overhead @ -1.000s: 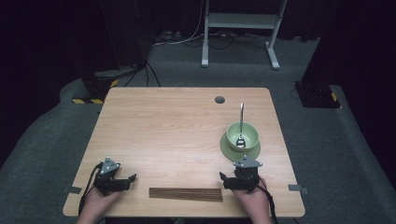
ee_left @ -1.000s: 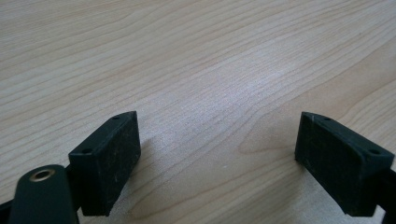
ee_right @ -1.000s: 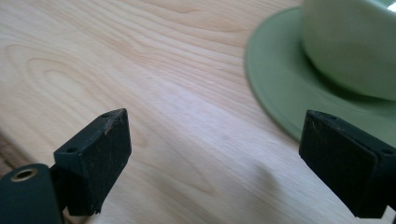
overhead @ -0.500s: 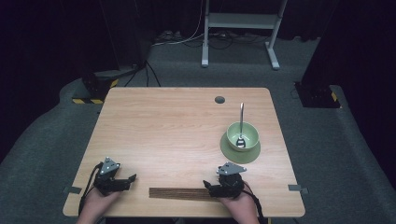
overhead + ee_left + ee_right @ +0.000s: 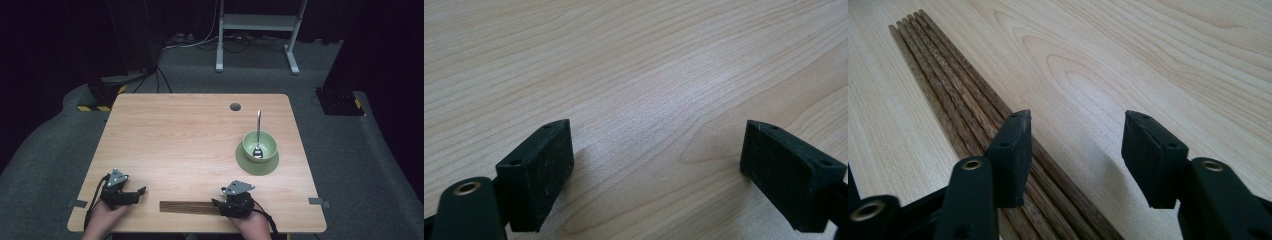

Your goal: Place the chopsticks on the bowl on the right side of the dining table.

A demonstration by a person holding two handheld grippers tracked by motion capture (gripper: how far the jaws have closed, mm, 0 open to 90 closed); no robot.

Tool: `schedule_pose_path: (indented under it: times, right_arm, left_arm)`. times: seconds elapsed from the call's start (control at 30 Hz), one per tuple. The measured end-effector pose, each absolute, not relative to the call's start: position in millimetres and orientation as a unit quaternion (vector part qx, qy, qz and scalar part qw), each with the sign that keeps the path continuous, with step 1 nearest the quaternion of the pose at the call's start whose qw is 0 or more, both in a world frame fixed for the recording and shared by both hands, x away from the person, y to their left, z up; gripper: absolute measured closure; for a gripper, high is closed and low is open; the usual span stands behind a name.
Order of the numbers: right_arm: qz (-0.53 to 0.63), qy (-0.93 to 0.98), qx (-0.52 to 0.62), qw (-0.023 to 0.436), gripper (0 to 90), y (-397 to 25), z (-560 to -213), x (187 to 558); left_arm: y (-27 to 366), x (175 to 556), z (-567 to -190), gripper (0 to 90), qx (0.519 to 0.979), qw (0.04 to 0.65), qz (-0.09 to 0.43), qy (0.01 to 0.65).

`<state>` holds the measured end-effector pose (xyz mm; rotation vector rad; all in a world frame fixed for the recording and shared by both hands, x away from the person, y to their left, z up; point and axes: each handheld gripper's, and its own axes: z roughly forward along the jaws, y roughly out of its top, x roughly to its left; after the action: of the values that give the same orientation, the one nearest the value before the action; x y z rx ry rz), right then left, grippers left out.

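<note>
While the right gripper (image 5: 1075, 155) sits low at the near edge of the table (image 5: 190, 130), its two black jaws stand apart with bare wood grain between them. Nothing is held. One jaw rests over the near end of a bundle of dark wooden sticks (image 5: 955, 100), apparently touching the top ones; the other jaw is off to the side, above plain tabletop. Sticks lie flat, side by side, several in number, running away from the jaws in the right gripper view.

High view: right gripper (image 5: 220, 204) at the right end of the stick bundle (image 5: 187, 206), which lies along the near table edge, roughly parallel to it. Person's right hand (image 5: 252, 222) comes in from the bottom behind the gripper.

Left gripper (image 5: 659, 165): jaws wide open, nothing between them but bare tabletop. In the high view it (image 5: 141, 191) sits at the near left of the table, well apart from the left end of the sticks, held by the left hand (image 5: 102, 217).

Farther out, on the right half of the table: a green bowl (image 5: 260, 145) on a green plate (image 5: 245, 164), a metal spoon (image 5: 258, 132) standing in the bowl with its handle leaning past the far rim. A small dark round hole (image 5: 235, 106) near the far edge. Grey carpet (image 5: 60, 150) surrounds the table.
</note>
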<state>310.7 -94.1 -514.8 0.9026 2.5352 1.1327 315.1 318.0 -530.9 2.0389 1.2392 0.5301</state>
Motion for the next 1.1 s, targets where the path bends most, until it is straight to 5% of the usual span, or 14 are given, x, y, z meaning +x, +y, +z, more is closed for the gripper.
schedule_pose_path:
  times: [1.1]
  right_arm:
    - [0.36, 0.87, 0.31, 0.134, 68.8, -112.1, -520.6, 319.0]
  left_arm:
    - [318.1, 314.6, -531.0, 14.5, 0.785, 0.343, 0.204, 0.474]
